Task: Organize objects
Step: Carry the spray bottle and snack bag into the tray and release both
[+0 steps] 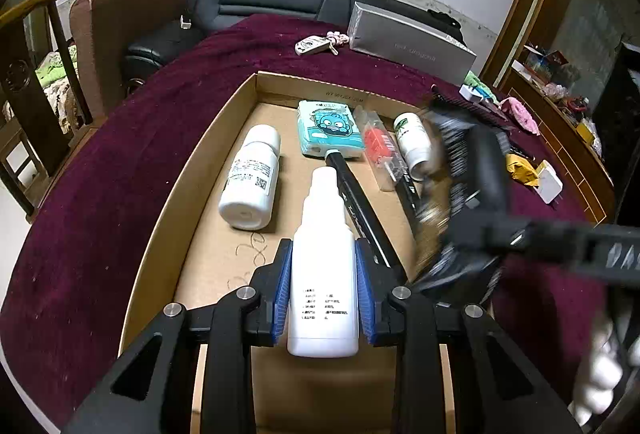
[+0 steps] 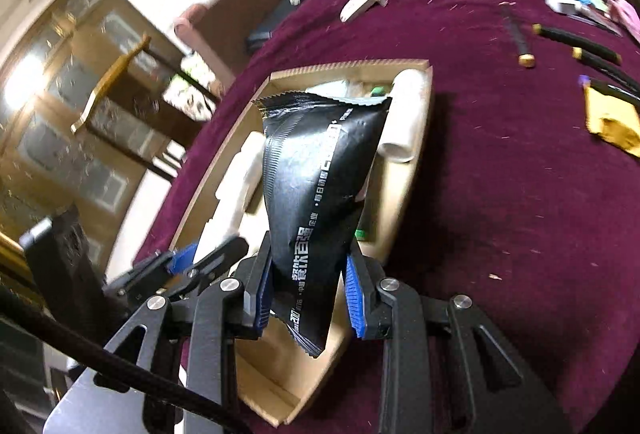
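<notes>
Over the cardboard tray (image 1: 224, 138) on the maroon cloth, both grippers carry loads, likely to be set inside. Left gripper (image 1: 323, 286) is clamped narrowly on a white spray bottle (image 1: 324, 274), its print too small to read; right gripper (image 2: 308, 294) pinches a black foil sachet (image 2: 320, 178) — Chinese lettering, unclear. "WY" is stamped on the tray wall.

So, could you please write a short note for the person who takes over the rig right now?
Left claw: shut on a white spray bottle, held over the cardboard box.
Right claw: shut on a black packet, also over the box.
Already lying in the box: white bottle, tissue pack, red item in a clear case, small white jar, black pen.
Left to do: set down the spray bottle and the packet. Still out on the red cloth: yellow packet, black pens, keys, white charger.
</notes>
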Demonstrator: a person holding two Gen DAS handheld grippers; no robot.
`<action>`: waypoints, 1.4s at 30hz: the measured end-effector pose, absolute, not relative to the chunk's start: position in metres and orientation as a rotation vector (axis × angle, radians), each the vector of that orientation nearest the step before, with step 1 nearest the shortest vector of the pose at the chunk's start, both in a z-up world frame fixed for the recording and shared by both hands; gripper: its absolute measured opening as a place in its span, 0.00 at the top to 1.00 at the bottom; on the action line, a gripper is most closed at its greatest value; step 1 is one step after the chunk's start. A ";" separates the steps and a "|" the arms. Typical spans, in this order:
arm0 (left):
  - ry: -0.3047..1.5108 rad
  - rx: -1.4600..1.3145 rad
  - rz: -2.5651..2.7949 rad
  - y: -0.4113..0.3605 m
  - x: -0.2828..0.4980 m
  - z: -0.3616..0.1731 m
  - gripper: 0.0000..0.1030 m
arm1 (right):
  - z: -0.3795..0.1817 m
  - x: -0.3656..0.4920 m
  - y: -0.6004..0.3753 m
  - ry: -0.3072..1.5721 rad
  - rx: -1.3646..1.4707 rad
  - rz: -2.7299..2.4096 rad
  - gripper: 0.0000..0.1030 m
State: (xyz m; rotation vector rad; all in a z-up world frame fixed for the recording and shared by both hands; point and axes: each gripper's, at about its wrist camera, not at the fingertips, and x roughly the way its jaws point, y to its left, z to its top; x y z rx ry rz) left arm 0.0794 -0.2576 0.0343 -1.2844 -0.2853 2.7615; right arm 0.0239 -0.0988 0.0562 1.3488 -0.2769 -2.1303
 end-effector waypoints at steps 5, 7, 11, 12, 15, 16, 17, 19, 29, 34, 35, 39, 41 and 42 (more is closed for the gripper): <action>-0.271 -1.286 2.757 -0.258 0.077 0.034 0.76 | 0.037 0.016 -0.124 -0.170 1.417 -2.124 0.72; -0.271 -1.285 2.755 -0.258 0.076 0.033 0.76 | 0.037 0.013 -0.128 -0.144 1.413 -2.135 0.72; -0.296 -1.282 2.752 -0.258 0.076 0.032 0.76 | 0.041 0.005 -0.135 -0.050 1.404 -2.192 0.72; -0.305 -1.278 2.752 -0.259 0.077 0.032 0.75 | 0.042 0.004 -0.138 -0.014 1.402 -2.210 0.72; -0.346 -1.253 2.749 -0.261 0.080 0.035 0.75 | 0.040 0.000 -0.141 0.071 1.415 -2.238 0.70; -0.359 -1.246 2.752 -0.262 0.081 0.036 0.75 | 0.039 -0.001 -0.142 0.077 1.418 -2.235 0.70; -0.375 -1.238 2.754 -0.263 0.082 0.037 0.74 | 0.040 -0.003 -0.142 0.078 1.417 -2.232 0.69; -0.402 -1.222 2.760 -0.265 0.084 0.041 0.72 | 0.040 -0.005 -0.146 0.106 1.416 -2.233 0.68; -0.482 -1.067 2.839 -0.277 0.108 0.070 0.61 | 0.062 0.010 -0.141 0.066 1.301 -2.259 0.66; -0.435 -1.009 2.848 -0.263 0.114 0.089 0.61 | 0.093 0.035 -0.114 0.021 1.141 -2.313 0.54; -0.416 -1.001 2.843 -0.257 0.115 0.092 0.58 | 0.098 0.040 -0.106 0.006 1.111 -2.331 0.52; -0.334 -0.976 2.805 -0.227 0.119 0.104 0.55 | 0.112 0.049 -0.054 -0.117 1.058 -2.428 0.47; -0.313 -0.972 2.778 -0.214 0.120 0.108 0.54 | 0.115 0.049 -0.025 -0.195 1.065 -2.466 0.47; -0.301 -0.970 2.754 -0.205 0.120 0.109 0.54 | 0.115 0.050 -0.004 -0.251 1.073 -2.494 0.47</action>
